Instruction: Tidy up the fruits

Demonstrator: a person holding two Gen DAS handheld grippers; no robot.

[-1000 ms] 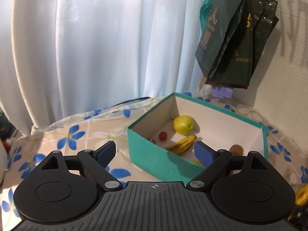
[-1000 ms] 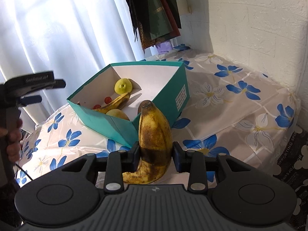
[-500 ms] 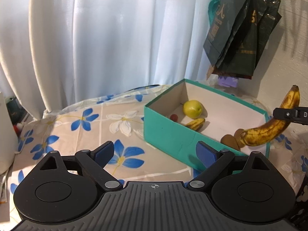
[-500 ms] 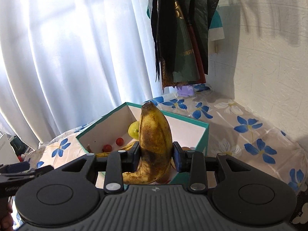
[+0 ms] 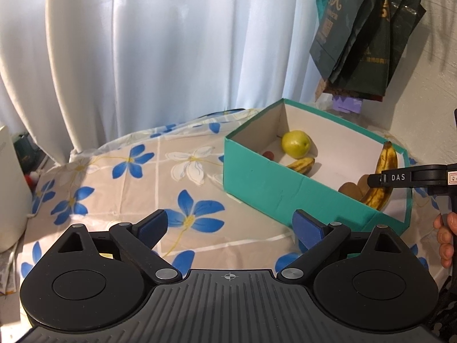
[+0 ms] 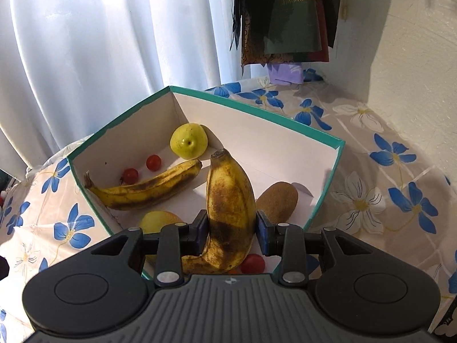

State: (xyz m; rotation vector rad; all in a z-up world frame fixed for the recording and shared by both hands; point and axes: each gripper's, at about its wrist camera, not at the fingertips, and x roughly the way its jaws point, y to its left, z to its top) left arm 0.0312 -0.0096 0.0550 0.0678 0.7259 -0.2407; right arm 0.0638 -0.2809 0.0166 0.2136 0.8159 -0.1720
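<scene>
My right gripper (image 6: 230,233) is shut on a spotted banana (image 6: 230,200) and holds it over the near end of the teal box (image 6: 328,183). The box holds another banana (image 6: 148,188), a green apple (image 6: 188,141), two cherry tomatoes (image 6: 153,162), a kiwi (image 6: 278,201), a yellow fruit (image 6: 155,221) and a tomato (image 6: 252,264) under the gripper. In the left wrist view the held banana (image 5: 382,171) hangs inside the box (image 5: 271,188). My left gripper (image 5: 231,228) is open and empty, above the floral tablecloth left of the box.
The floral tablecloth (image 5: 128,171) covers the table. A white curtain (image 5: 142,43) hangs behind it. Dark bags (image 5: 365,34) hang on the wall at the right. A white object (image 5: 8,188) stands at the left edge. The wall (image 6: 400,43) is close on the right.
My right gripper has tipped down and lowered the banana over the box. My left gripper has drawn back to the left, away from the box, still open.
</scene>
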